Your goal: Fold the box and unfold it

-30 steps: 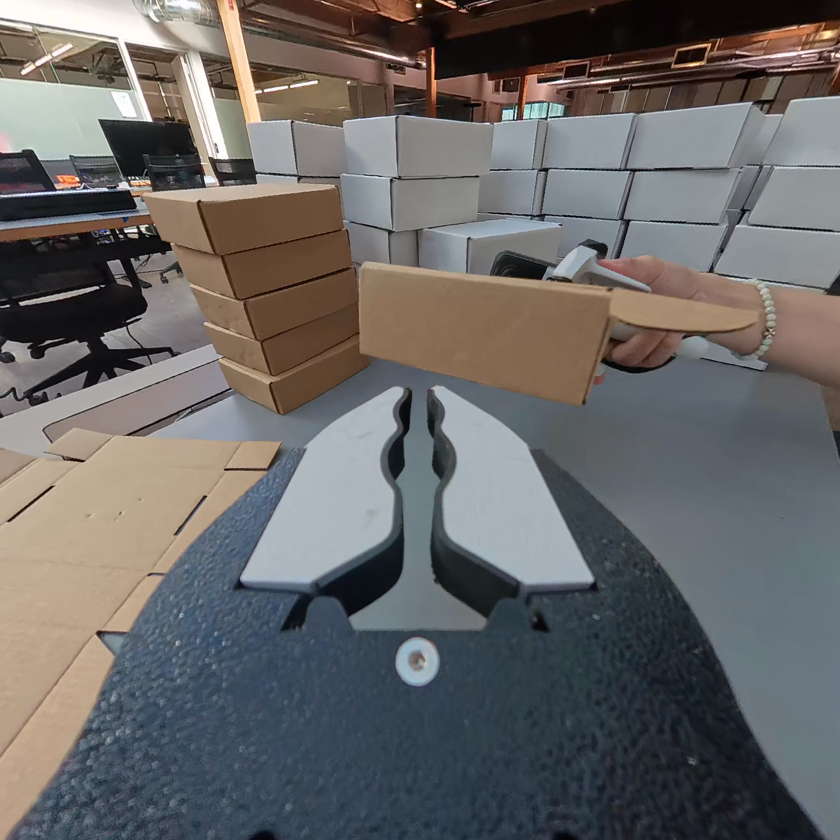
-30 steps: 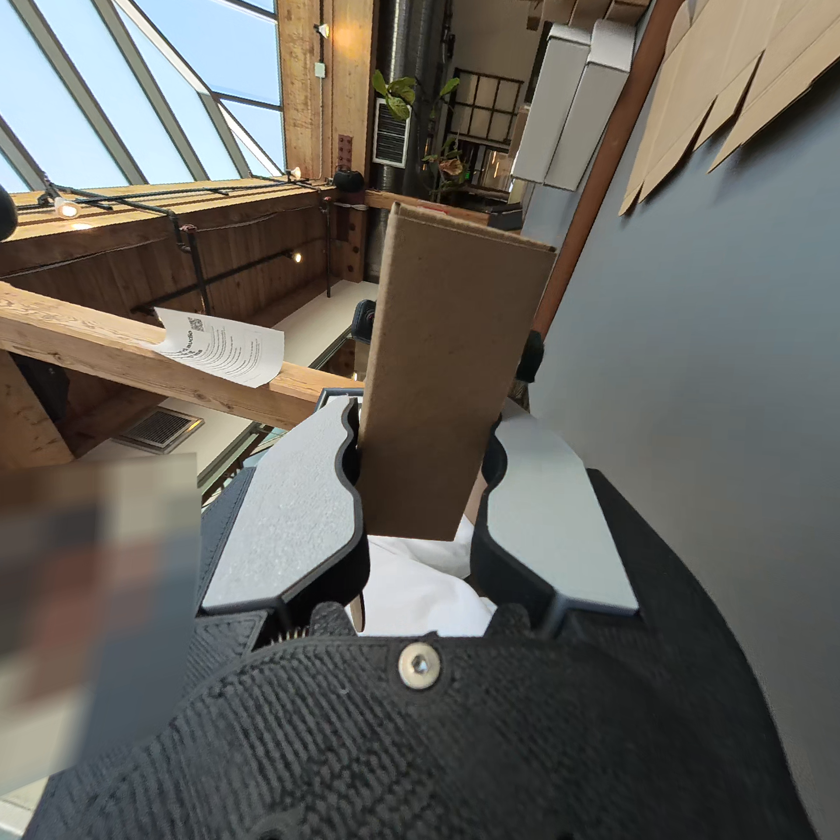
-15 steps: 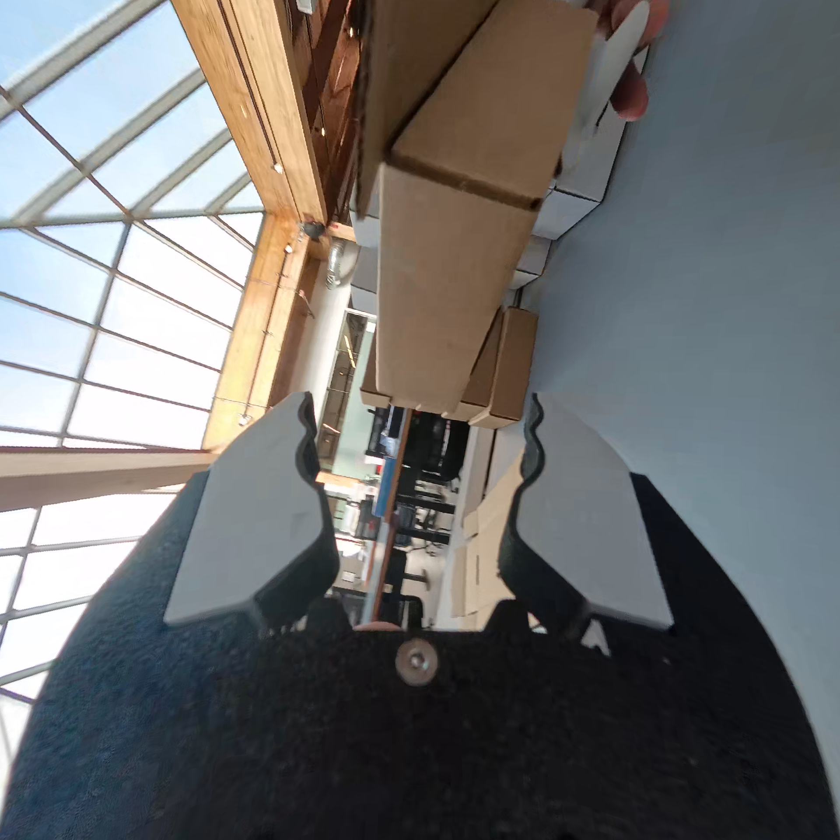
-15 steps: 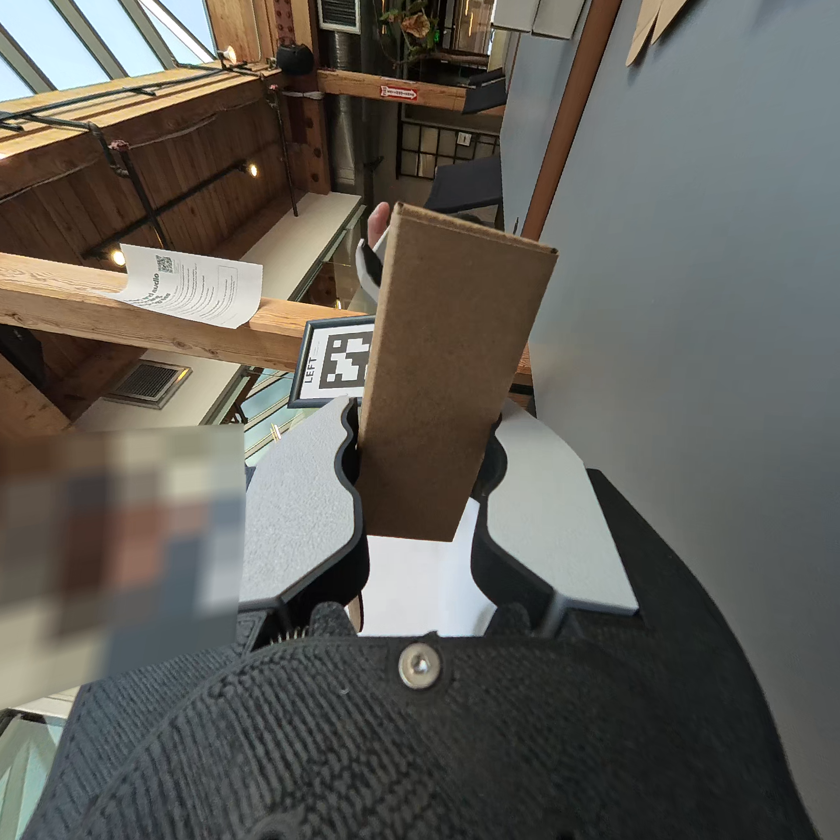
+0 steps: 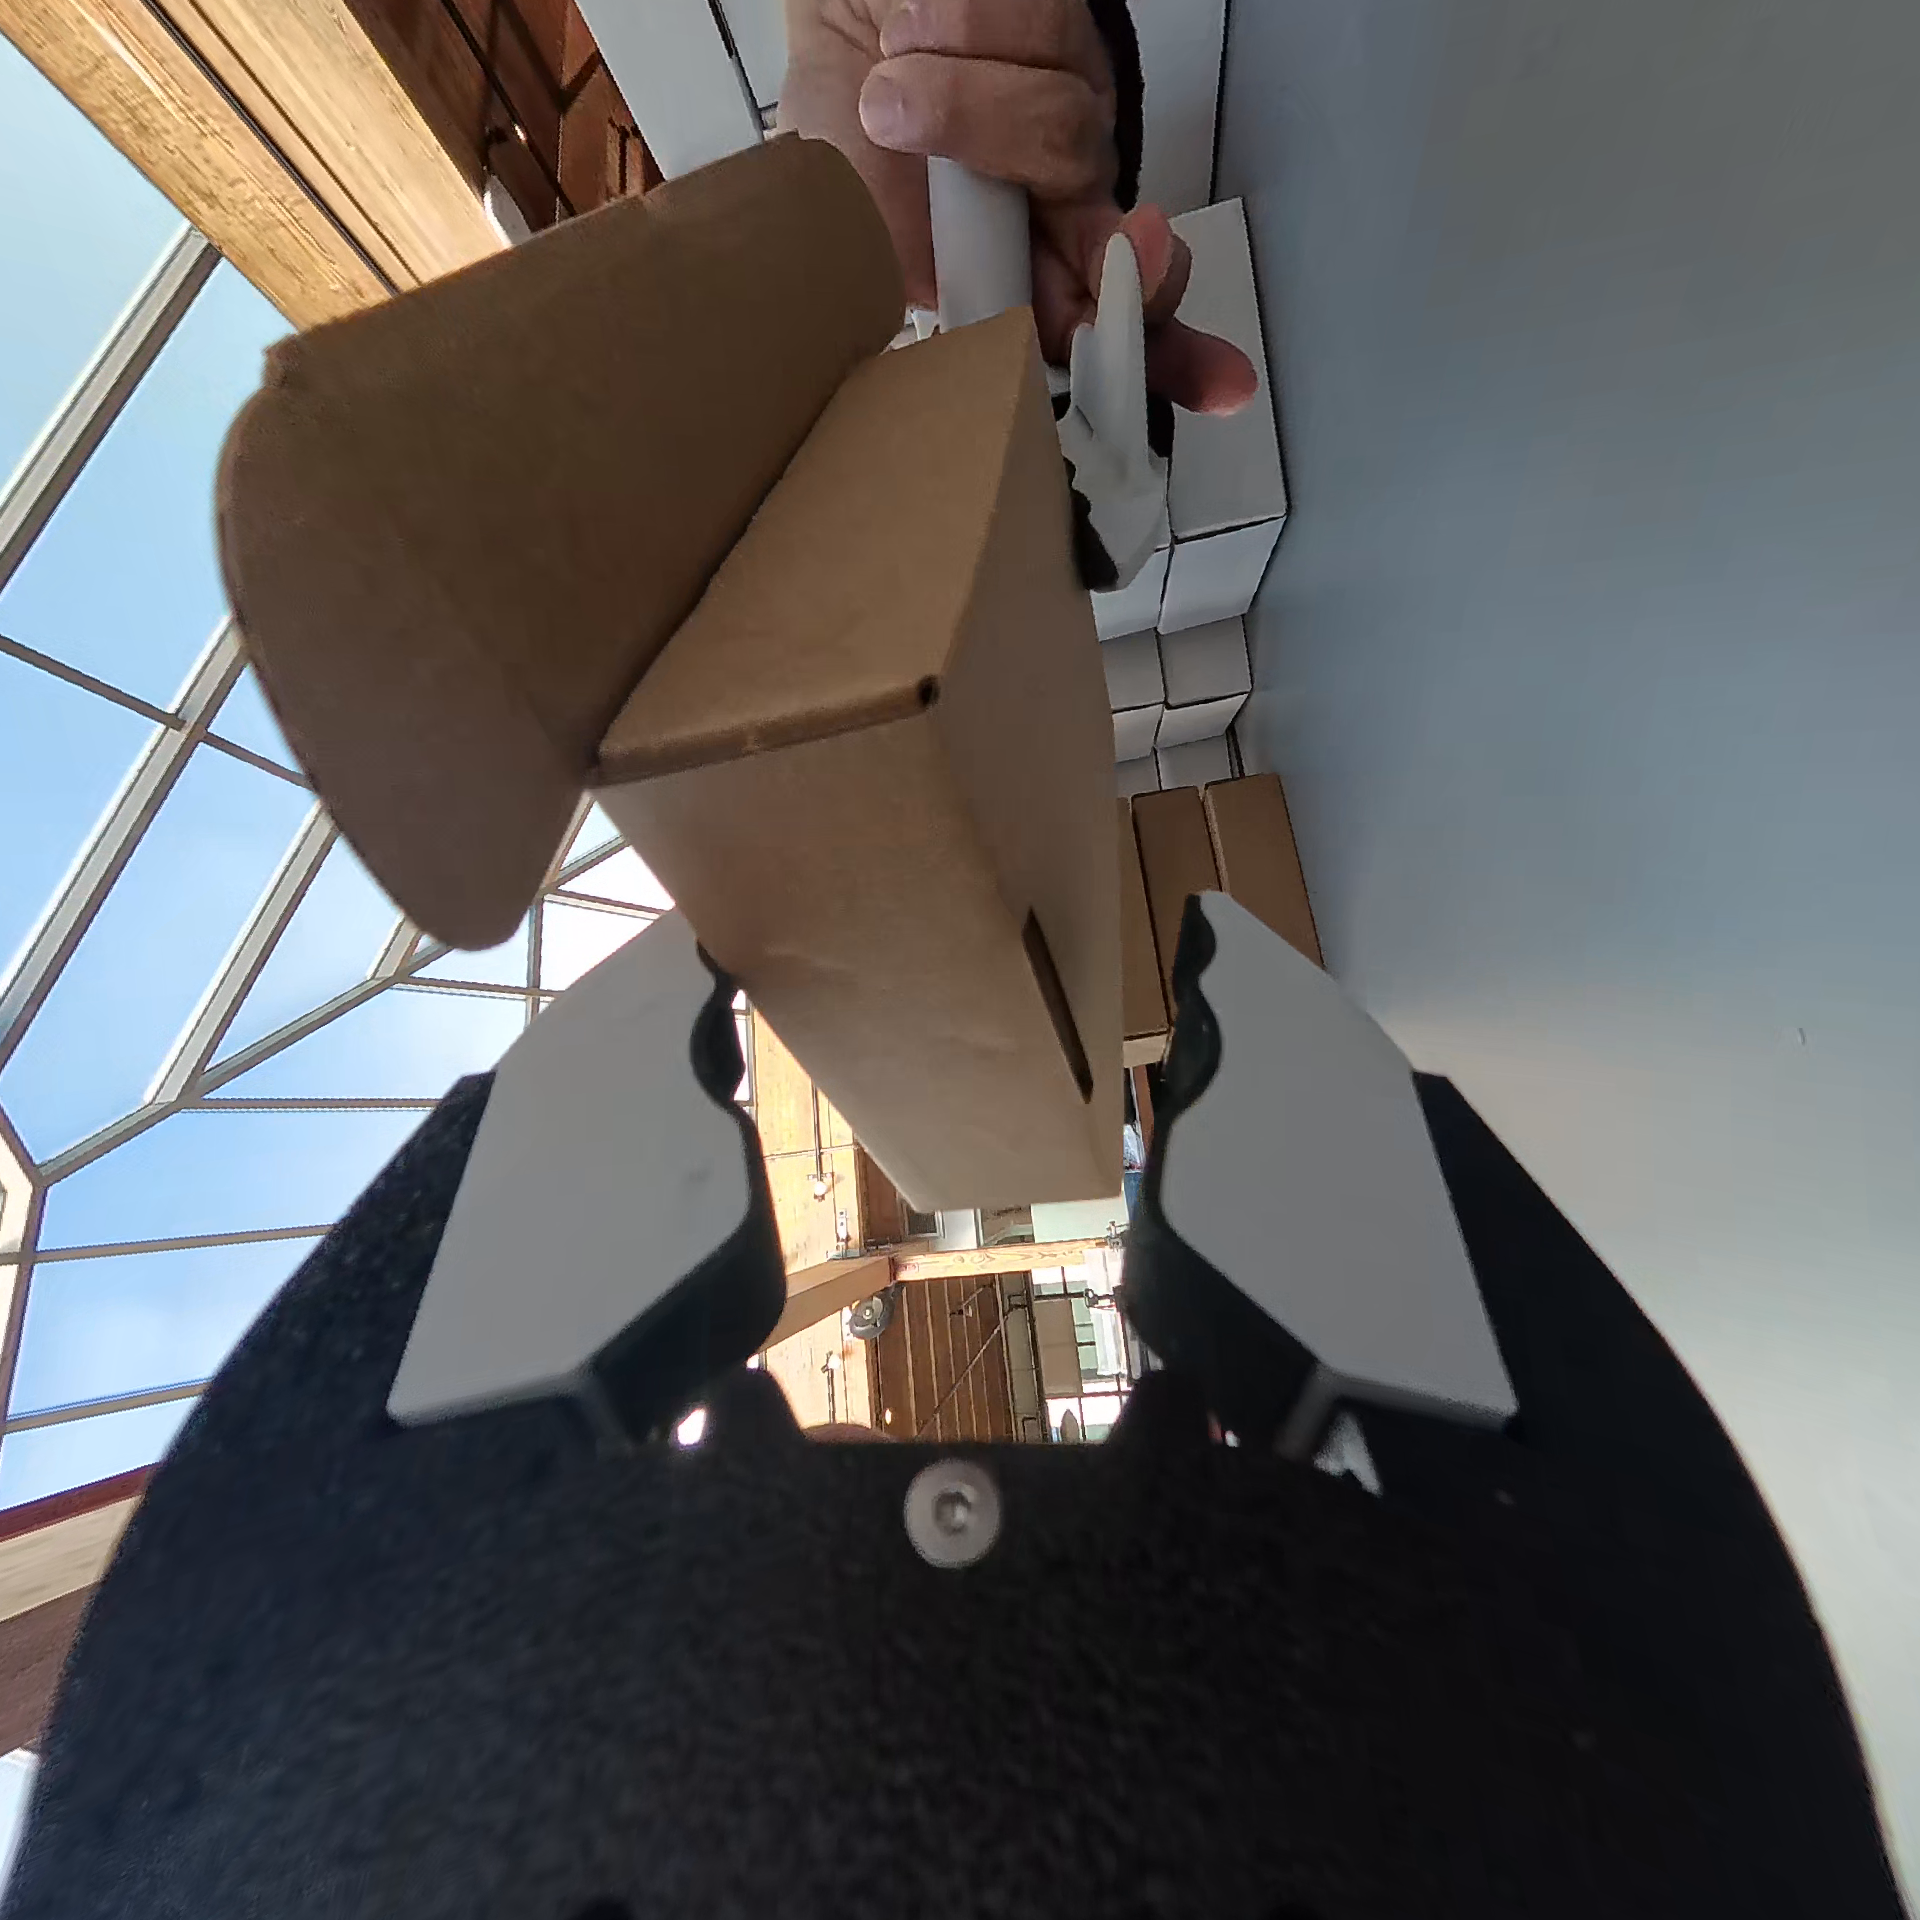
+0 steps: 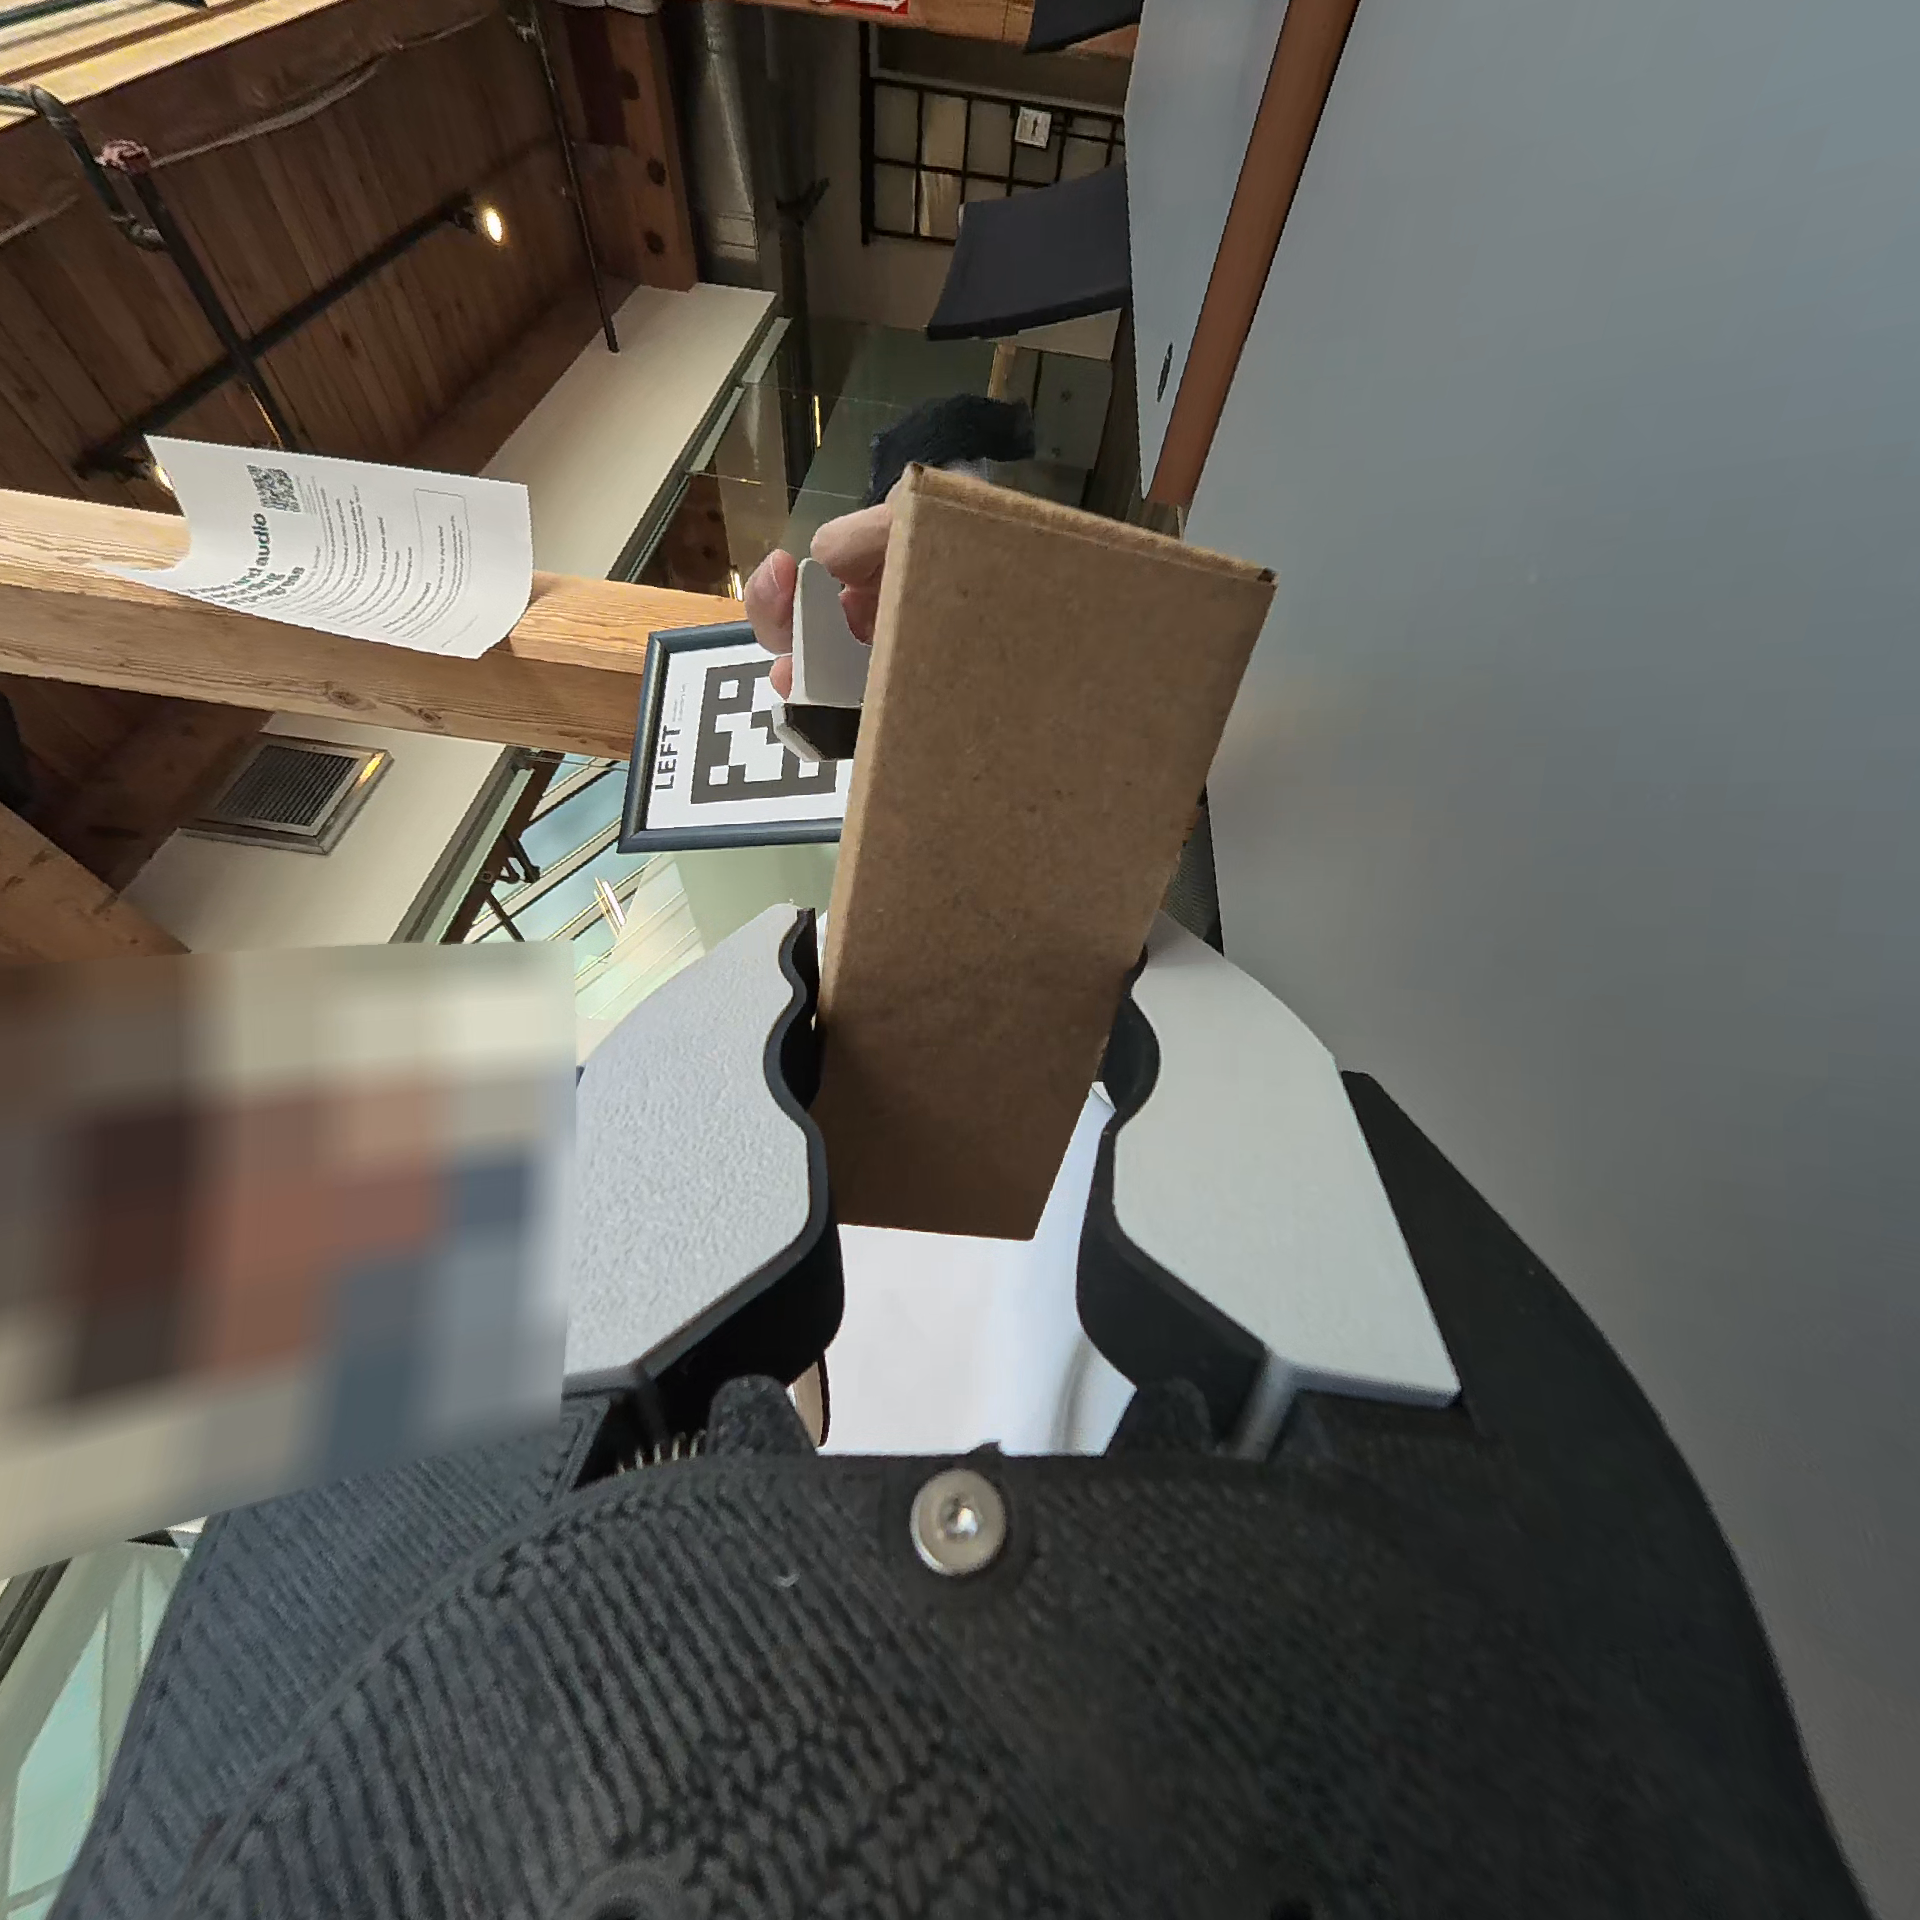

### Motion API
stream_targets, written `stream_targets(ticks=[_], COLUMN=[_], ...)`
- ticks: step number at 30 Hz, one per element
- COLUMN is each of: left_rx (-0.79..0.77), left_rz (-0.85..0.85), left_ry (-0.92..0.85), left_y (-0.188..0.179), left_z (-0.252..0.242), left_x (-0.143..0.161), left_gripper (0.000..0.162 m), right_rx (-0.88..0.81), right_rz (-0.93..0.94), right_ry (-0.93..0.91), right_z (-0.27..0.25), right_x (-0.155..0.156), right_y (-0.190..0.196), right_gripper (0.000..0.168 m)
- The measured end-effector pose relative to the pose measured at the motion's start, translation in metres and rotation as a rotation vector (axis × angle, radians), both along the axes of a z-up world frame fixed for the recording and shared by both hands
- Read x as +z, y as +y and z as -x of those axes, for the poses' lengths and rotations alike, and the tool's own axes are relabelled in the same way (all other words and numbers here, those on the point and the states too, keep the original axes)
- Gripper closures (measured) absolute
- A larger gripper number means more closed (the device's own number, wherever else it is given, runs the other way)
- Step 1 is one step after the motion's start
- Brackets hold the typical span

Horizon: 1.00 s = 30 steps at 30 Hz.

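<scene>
A brown cardboard box (image 5: 883, 831) is held in the air, its rounded lid flap (image 5: 520, 520) swung open to the left. My left gripper (image 5: 956, 966) is open, rolled on its side, and the box's near end lies between its fingers with a gap on the right. My right gripper (image 6: 971, 951) is shut on the box's narrow side (image 6: 1039, 831). In the left wrist view, the right gripper's white body (image 5: 1112, 416) and the hand holding it (image 5: 1039, 104) show beyond the box. In the right wrist view, the left gripper's finger (image 6: 821, 655) shows behind the box.
The grey table (image 5: 1558, 623) fills the right side of both views (image 6: 1558, 727). A stack of brown boxes (image 5: 1226, 894) and stacked white boxes (image 5: 1216, 520) stand on it beyond the box. A skylight and wooden beams (image 6: 312, 665) are on the left.
My left gripper has opened, rolled onto its side and closed in on the box, whose end now lies between its fingers. My right gripper keeps its hold on the box.
</scene>
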<state>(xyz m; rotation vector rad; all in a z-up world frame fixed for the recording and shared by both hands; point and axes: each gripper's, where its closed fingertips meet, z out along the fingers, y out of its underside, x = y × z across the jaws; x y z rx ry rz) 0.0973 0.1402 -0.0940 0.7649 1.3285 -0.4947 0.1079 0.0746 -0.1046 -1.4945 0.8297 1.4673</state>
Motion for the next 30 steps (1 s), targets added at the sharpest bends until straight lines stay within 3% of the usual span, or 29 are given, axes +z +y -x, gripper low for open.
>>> stream_targets(ticks=[6, 19, 23, 30], left_rx=[-0.007, 0.016, 0.001, 0.021], left_rz=[-0.017, -0.027, 0.045, 0.288], left_ry=[-0.031, 0.021, 0.088, 0.376], left_y=[-0.004, -0.012, -0.015, 0.0], left_z=[0.002, 0.004, 0.011, 0.008], left_x=[0.002, -0.002, 0.002, 0.008], left_gripper=[0.095, 0.103, 0.105, 0.106], right_rx=[0.002, -0.063, -0.113, -0.317], right_rz=[0.013, -0.015, -0.027, -0.103], right_ry=[0.007, -0.014, -0.122, -0.452], right_z=[0.003, -0.004, -0.011, -0.035], right_x=[-0.003, -0.001, 0.006, 0.055], right_y=[-0.001, -0.006, -0.013, -0.051], right_gripper=[0.114, 0.113, 0.105, 0.083])
